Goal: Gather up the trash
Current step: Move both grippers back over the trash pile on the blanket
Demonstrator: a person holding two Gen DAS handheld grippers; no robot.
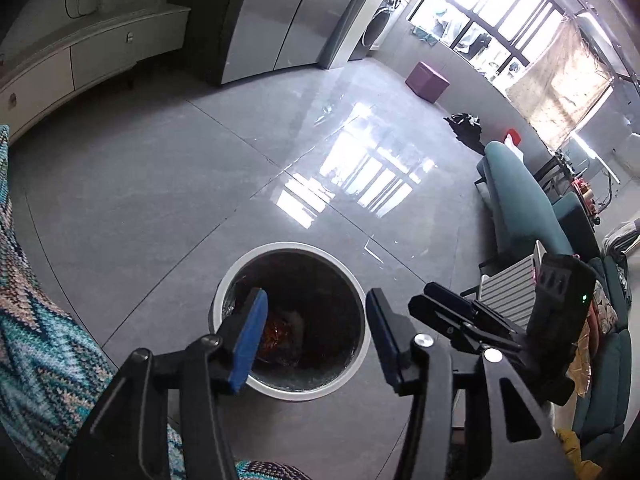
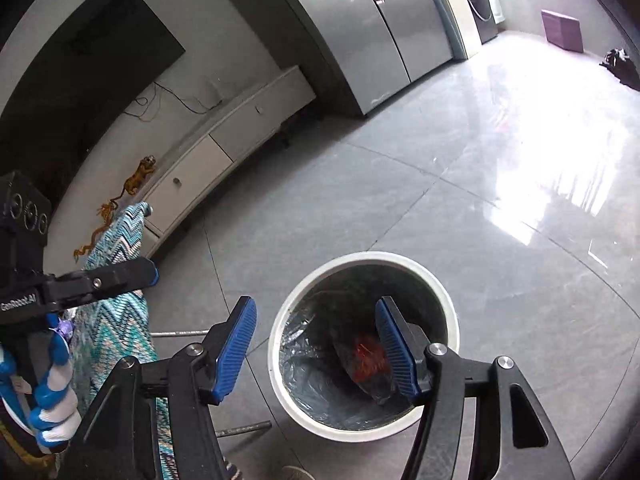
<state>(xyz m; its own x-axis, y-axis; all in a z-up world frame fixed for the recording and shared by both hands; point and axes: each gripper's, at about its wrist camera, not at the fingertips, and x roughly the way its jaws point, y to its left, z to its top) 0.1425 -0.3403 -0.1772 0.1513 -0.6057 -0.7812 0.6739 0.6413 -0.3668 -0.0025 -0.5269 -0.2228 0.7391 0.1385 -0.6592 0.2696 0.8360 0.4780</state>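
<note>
Grey tile floor (image 1: pixel 168 184) runs open and bare beyond the bin (image 1: pixel 256 254), all the way to the fridge (image 1: pixel 280 20) and the bright windows; I see plenty of free room on that far side. Nearer in it is tighter: a knitted zigzag throw (image 1: pixel 36 320) hangs at the left edge of my left view, and a teal sofa (image 1: pixel 516 200) crowds the right. A low white cabinet (image 2: pixel 192 168) lines the wall.

White-rimmed and lined with a dark bag, the bin stands on the floor just below both tools. Inside lies the trash (image 2: pixel 370 364), a crumpled reddish wrapper on the bag's bottom.

My left gripper (image 1: pixel 316 336) tilts steeply down over the bin's mouth, blue pads spread, nothing between them. My right gripper (image 2: pixel 316 348) angles down too, pads apart and empty, one pad over the bin (image 2: pixel 360 258), the other over floor beside its rim. At the left edge of the right view a gloved hand (image 2: pixel 52 396) grips the left tool's handle.
</note>
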